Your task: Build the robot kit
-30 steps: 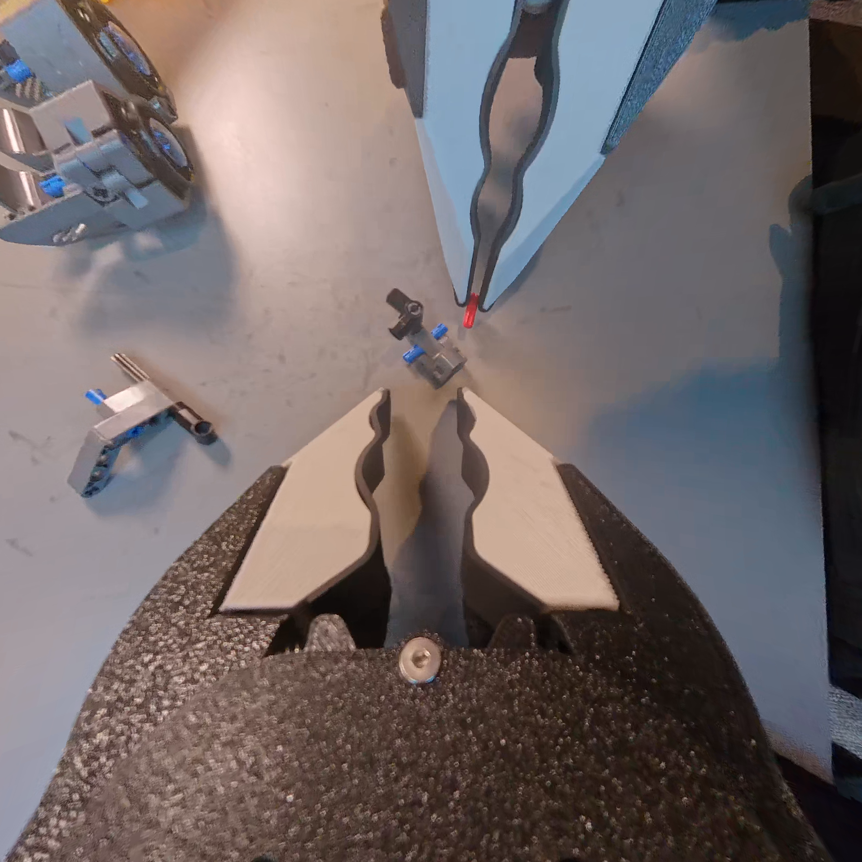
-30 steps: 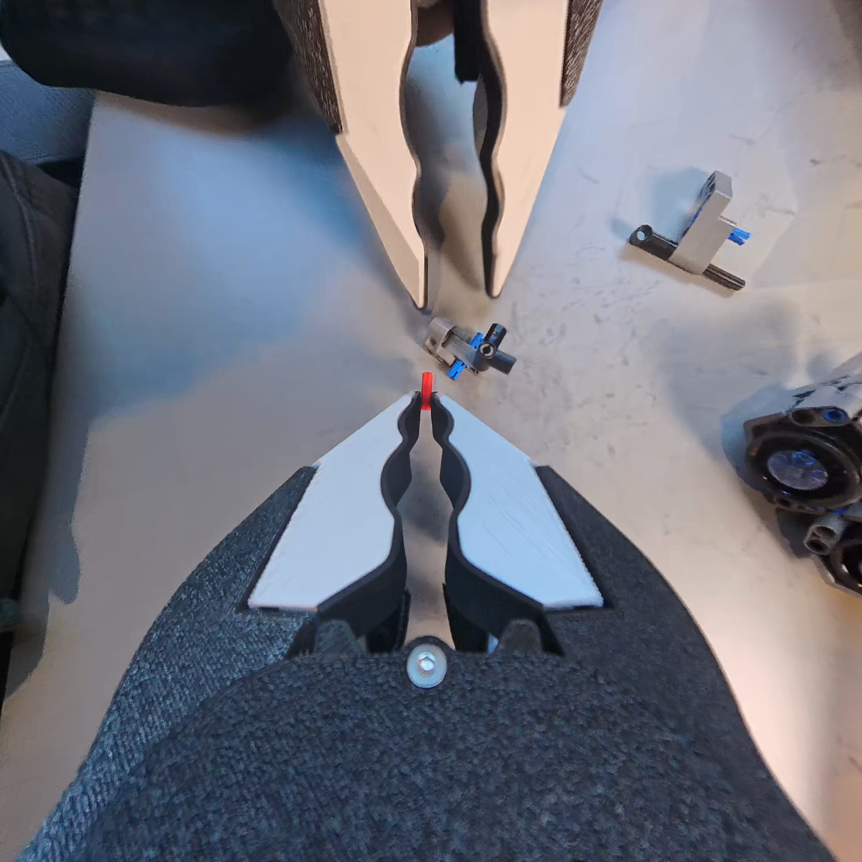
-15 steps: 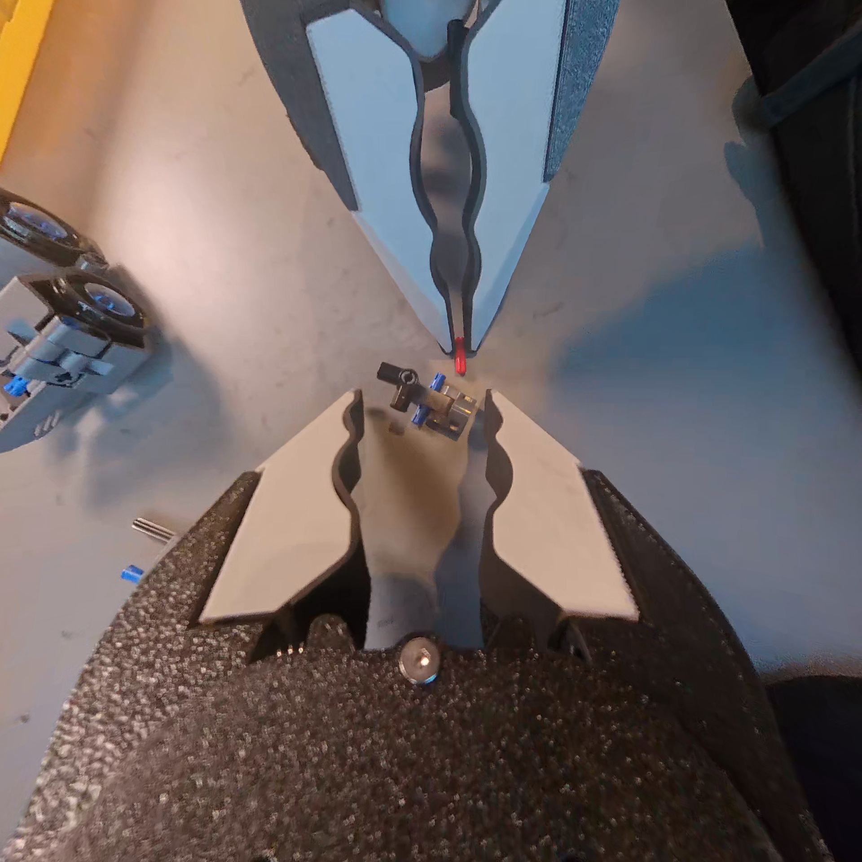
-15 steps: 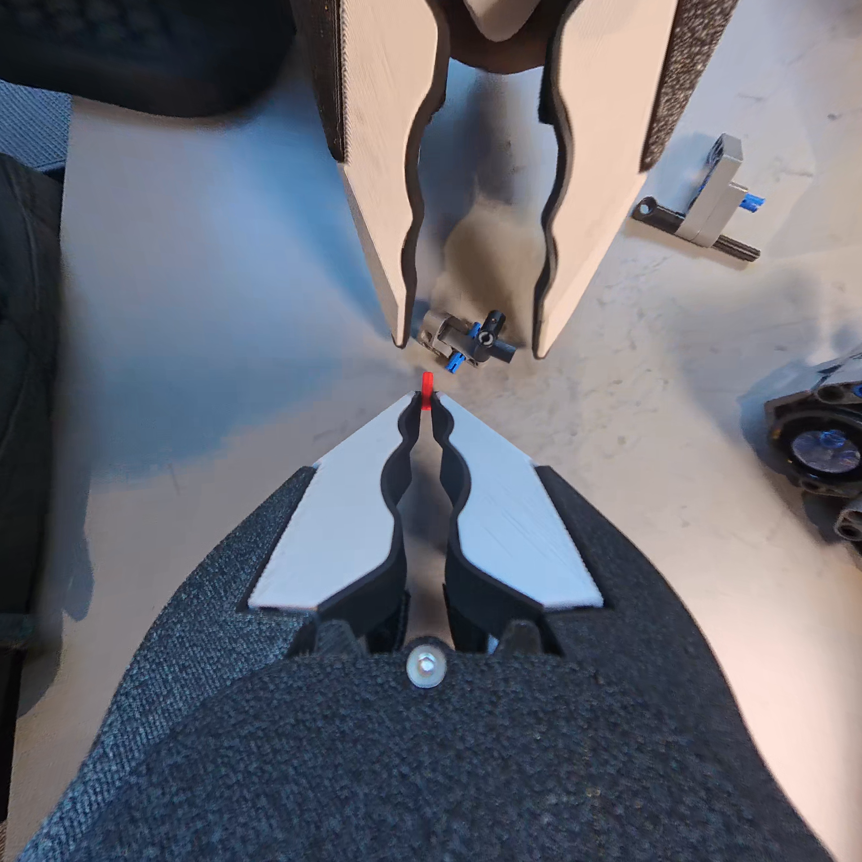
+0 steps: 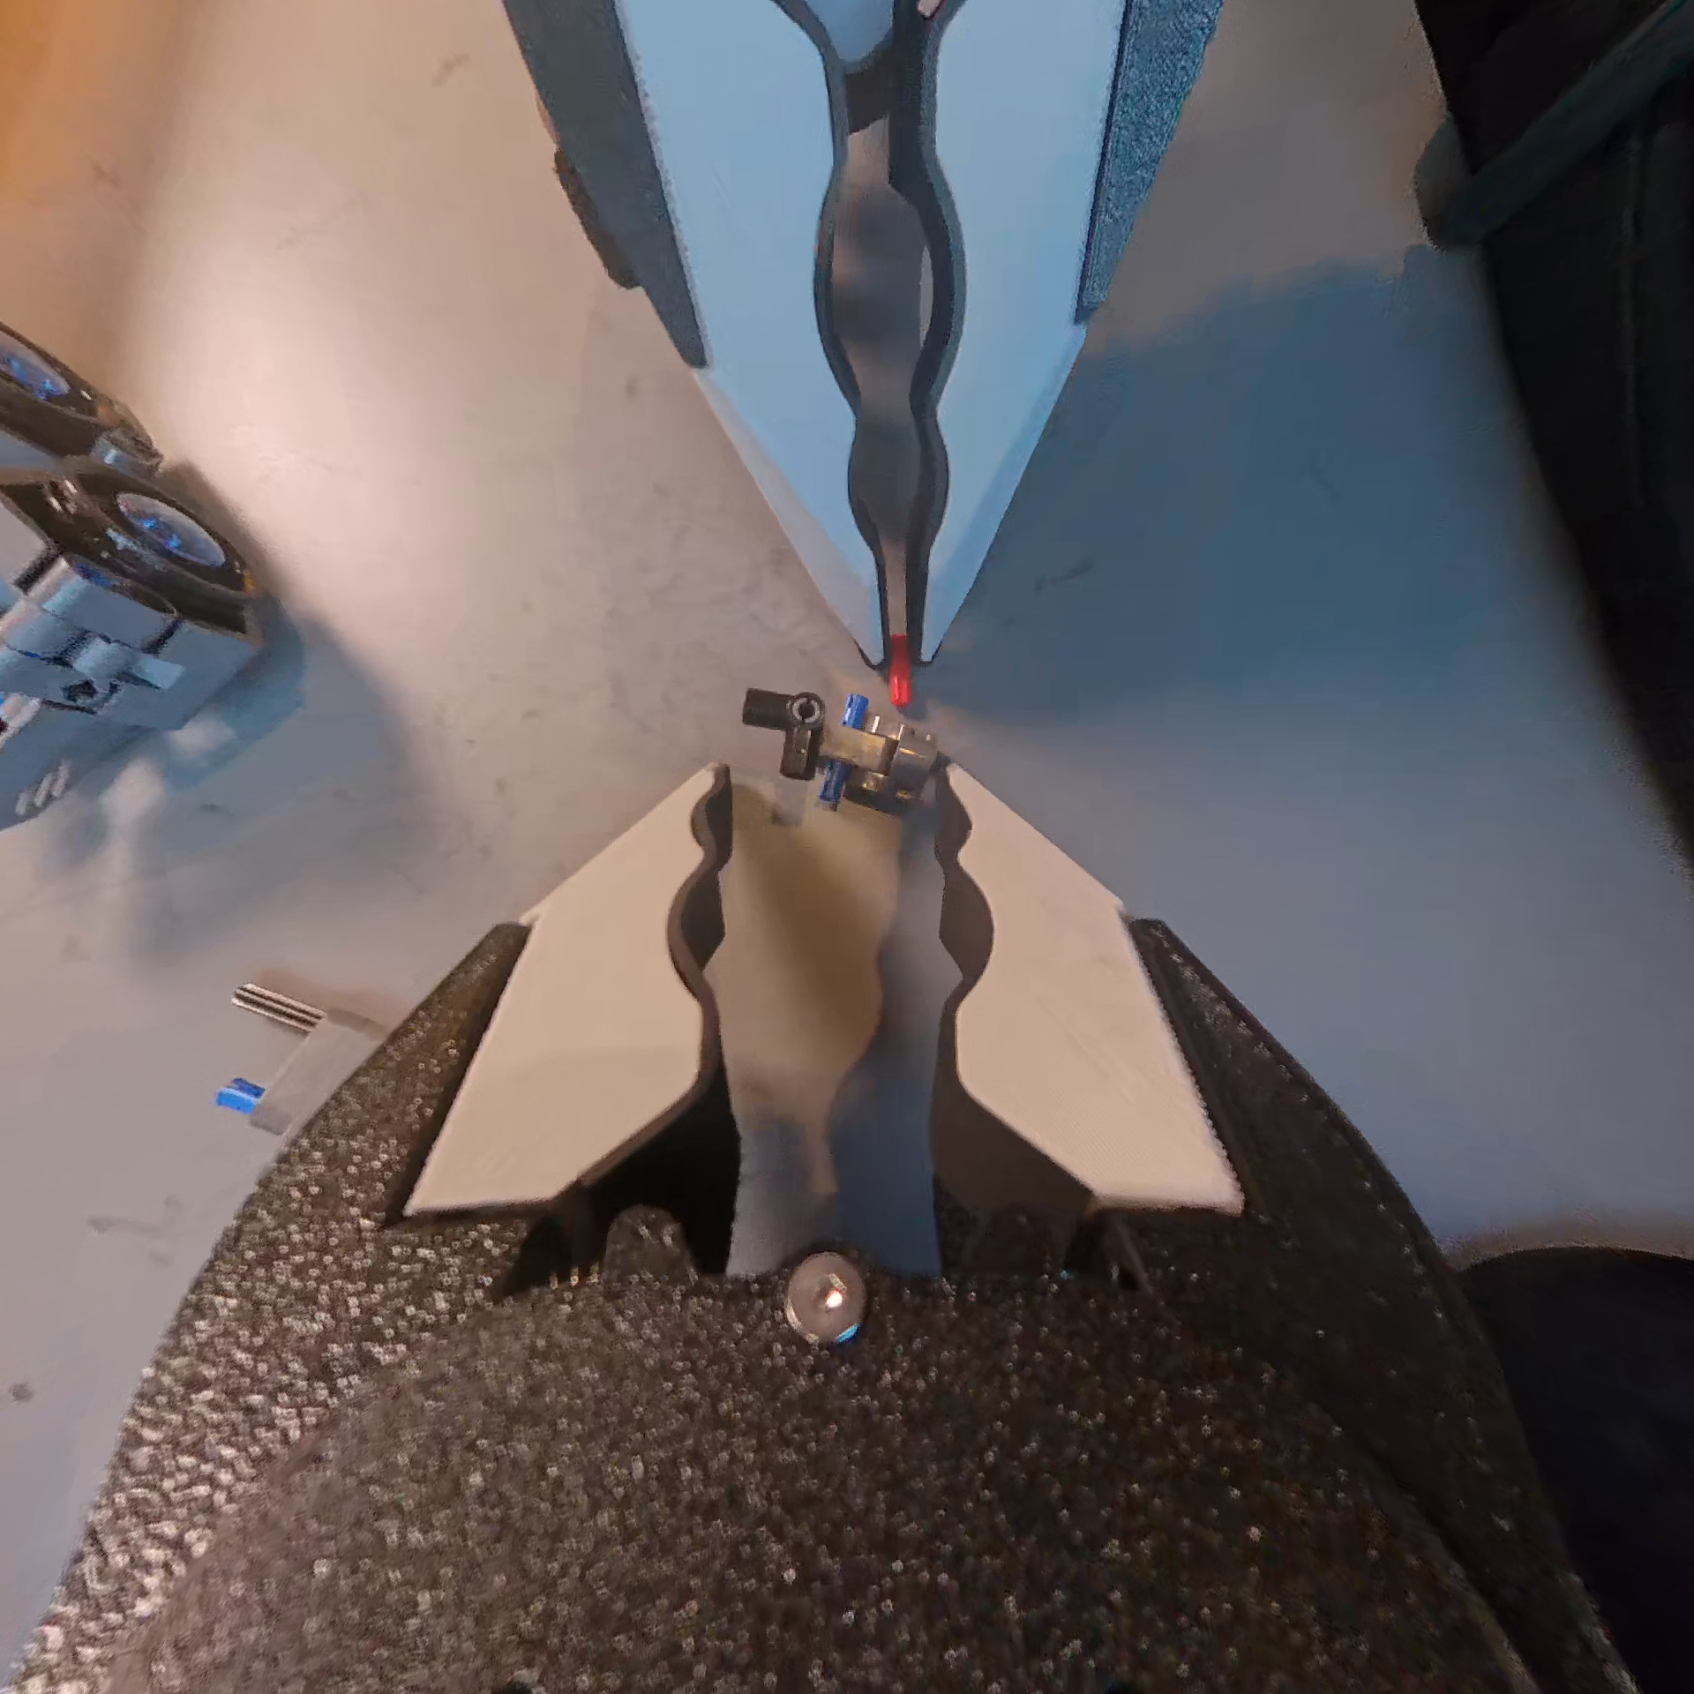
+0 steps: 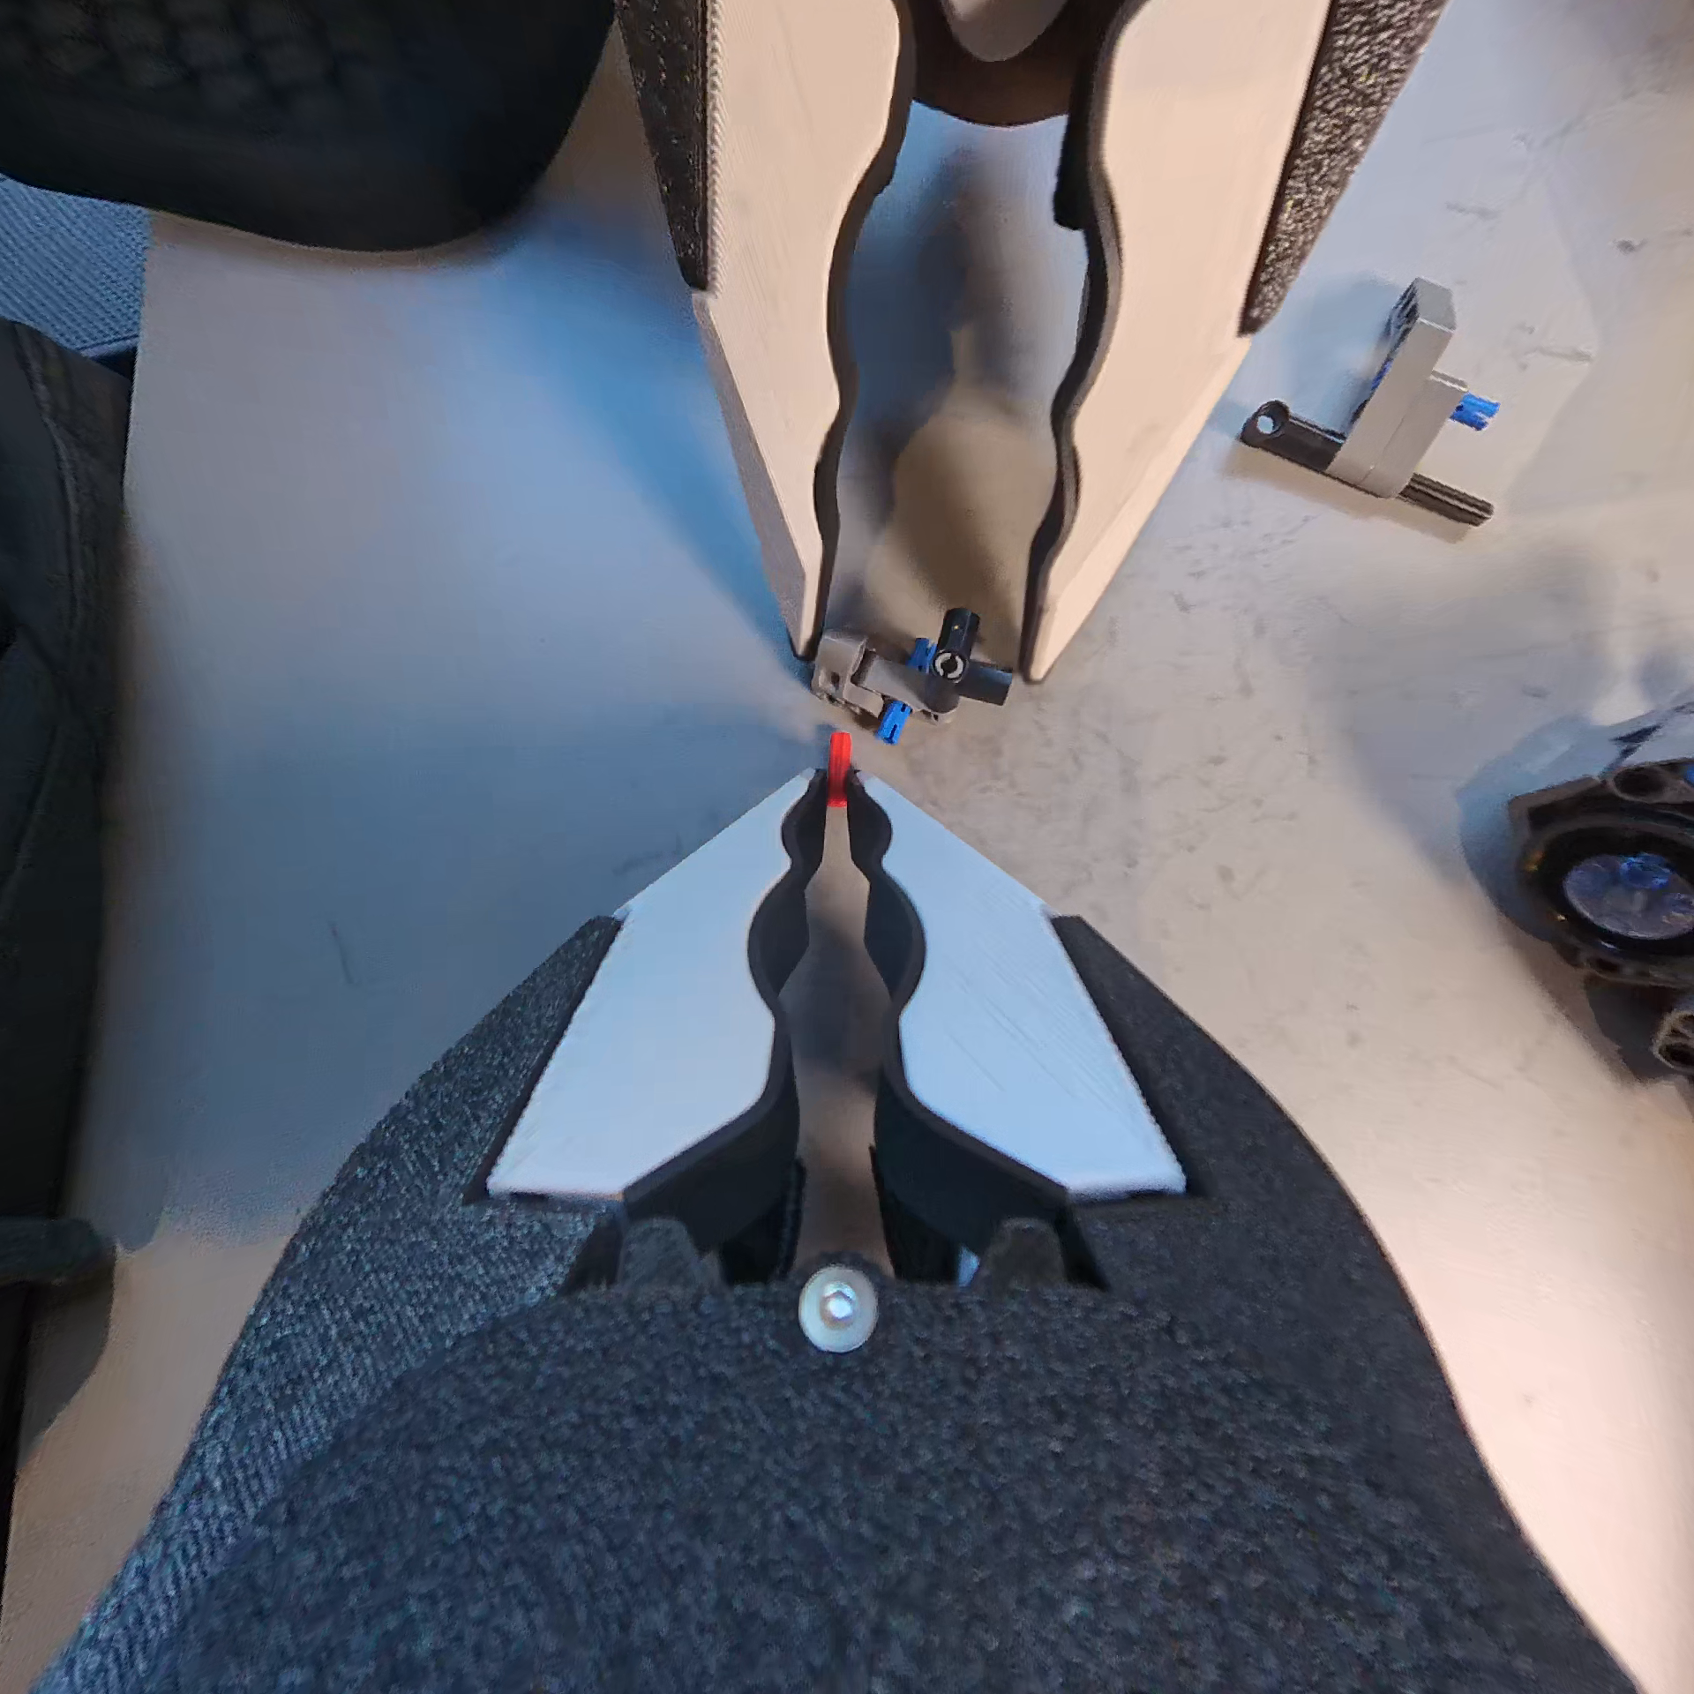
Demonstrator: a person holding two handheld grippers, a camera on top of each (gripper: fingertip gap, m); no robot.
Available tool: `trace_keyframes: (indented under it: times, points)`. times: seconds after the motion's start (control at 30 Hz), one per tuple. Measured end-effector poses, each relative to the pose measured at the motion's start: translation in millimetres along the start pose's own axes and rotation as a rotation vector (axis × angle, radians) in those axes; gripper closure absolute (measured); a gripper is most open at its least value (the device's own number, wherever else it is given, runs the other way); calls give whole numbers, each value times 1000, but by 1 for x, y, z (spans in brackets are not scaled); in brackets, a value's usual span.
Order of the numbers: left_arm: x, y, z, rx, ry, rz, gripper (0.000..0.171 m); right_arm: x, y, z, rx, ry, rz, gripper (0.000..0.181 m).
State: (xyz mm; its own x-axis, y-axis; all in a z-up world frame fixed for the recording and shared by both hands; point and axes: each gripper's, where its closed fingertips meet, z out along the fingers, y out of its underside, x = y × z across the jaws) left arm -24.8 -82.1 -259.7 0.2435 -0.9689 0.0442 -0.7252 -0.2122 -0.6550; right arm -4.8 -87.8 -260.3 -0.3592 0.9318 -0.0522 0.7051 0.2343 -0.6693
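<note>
The left tool [image 5: 832, 788] stands spread open on the pale worktop [image 5: 458, 367], its tips flanking a small grey, black and blue plastic brick assembly [image 5: 848, 752]; contact looks likely but is hard to judge. Facing it, the right tool [image 6: 836, 779] pinches a short red plastic pin [image 6: 838, 765] just beside that assembly.
</note>
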Motion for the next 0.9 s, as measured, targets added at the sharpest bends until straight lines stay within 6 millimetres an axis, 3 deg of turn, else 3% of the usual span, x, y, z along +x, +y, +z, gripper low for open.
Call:
trace_keyframes:
  times: [0.1,0.3,0.9]
  points:
    - [-1,-2,3,-11,11,33,127,1,-1,1,5,5,17,179]
    - [-1,-4,6,-10,-15,45,141,3,-1,1,13,17,34,179]
    - [-2,-6,7,-7,-210,-54,143,14,0,-3,33,72,21,179]
